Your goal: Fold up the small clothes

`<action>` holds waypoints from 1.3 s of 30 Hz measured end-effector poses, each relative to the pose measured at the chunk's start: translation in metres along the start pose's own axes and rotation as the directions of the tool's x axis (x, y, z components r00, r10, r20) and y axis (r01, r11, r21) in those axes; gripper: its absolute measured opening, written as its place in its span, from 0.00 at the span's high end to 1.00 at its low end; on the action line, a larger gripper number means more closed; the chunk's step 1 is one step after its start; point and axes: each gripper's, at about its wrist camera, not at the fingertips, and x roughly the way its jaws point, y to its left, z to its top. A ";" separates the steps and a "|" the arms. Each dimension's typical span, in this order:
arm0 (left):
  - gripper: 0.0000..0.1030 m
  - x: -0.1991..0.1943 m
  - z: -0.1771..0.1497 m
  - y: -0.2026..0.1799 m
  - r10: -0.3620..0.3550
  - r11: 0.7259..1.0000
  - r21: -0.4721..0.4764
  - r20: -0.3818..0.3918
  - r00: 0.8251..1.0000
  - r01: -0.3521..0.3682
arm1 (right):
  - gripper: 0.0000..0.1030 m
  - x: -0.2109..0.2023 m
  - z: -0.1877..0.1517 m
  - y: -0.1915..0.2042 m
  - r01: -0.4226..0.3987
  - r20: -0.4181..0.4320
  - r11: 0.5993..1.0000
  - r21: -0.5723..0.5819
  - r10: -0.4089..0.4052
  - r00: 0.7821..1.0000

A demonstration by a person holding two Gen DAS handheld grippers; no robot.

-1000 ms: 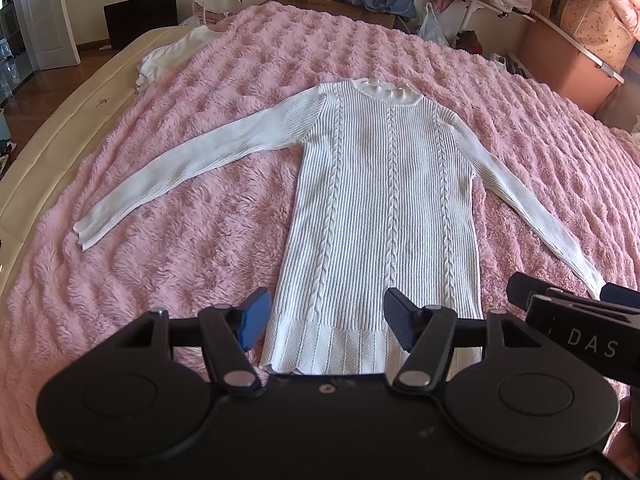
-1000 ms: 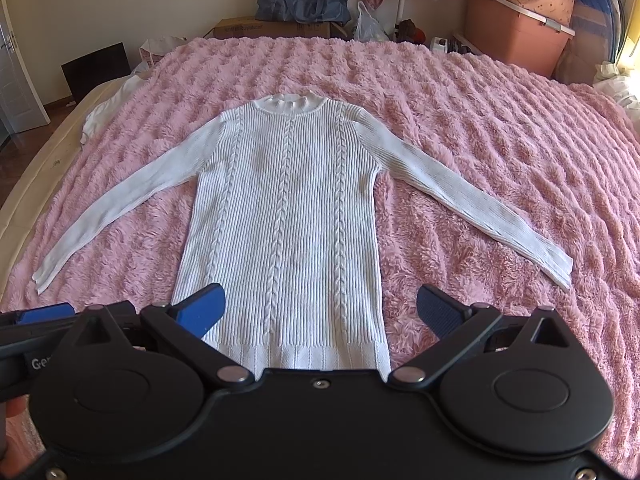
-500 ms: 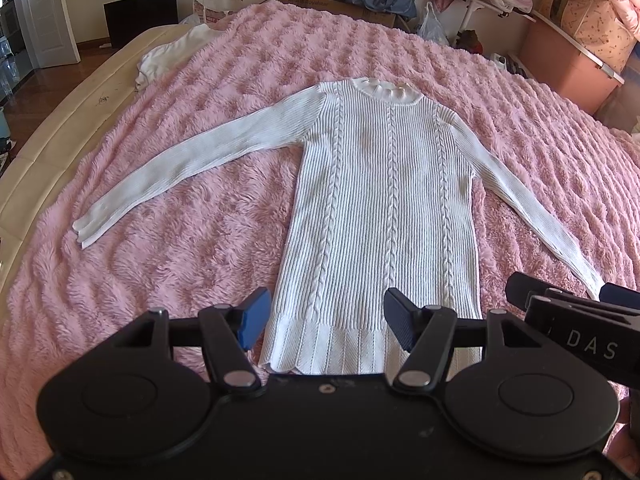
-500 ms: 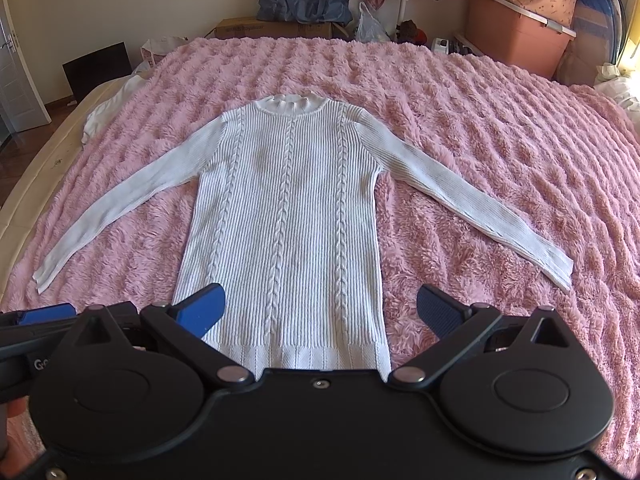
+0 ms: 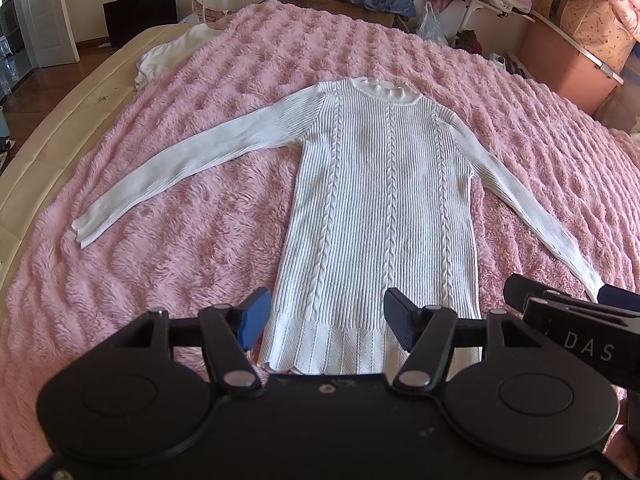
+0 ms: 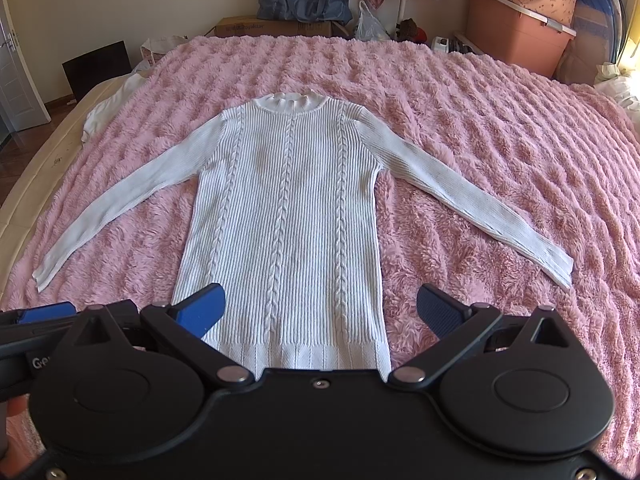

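While both the left gripper (image 5: 326, 322) and the right gripper (image 6: 320, 312) hover with fingers spread wide and empty, the white cable-knit ribbed sweater (image 6: 288, 216) lies flat just beyond their tips on the fluffy pink blanket (image 6: 480, 128), hem nearest, sleeves outspread. It looks soft, light and stretchy, so I judge a pinch at a cuff (image 6: 560, 270) or hem corner best.

sweater (image 5: 380, 208) hem partly hidden behind left gripper (image 5: 326, 320) body; right cuff tip hidden by right gripper (image 5: 560, 304). box (image 6: 276, 26) print too small to read.
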 end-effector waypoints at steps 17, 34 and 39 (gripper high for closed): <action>0.36 0.000 0.000 0.000 -0.004 1.000 -0.002 -0.002 1.000 0.004 | 0.00 0.001 -0.001 0.000 0.000 -0.003 1.000 0.000 0.000 1.000; 0.36 0.004 0.000 -0.001 -0.006 1.000 -0.006 -0.006 1.000 0.006 | 0.00 0.001 -0.001 0.000 0.004 -0.002 1.000 0.001 -0.004 1.000; 0.36 0.012 0.011 -0.005 -0.040 0.999 0.004 0.010 0.999 0.040 | 0.00 0.002 -0.005 -0.010 0.034 0.049 0.999 0.014 -0.034 0.998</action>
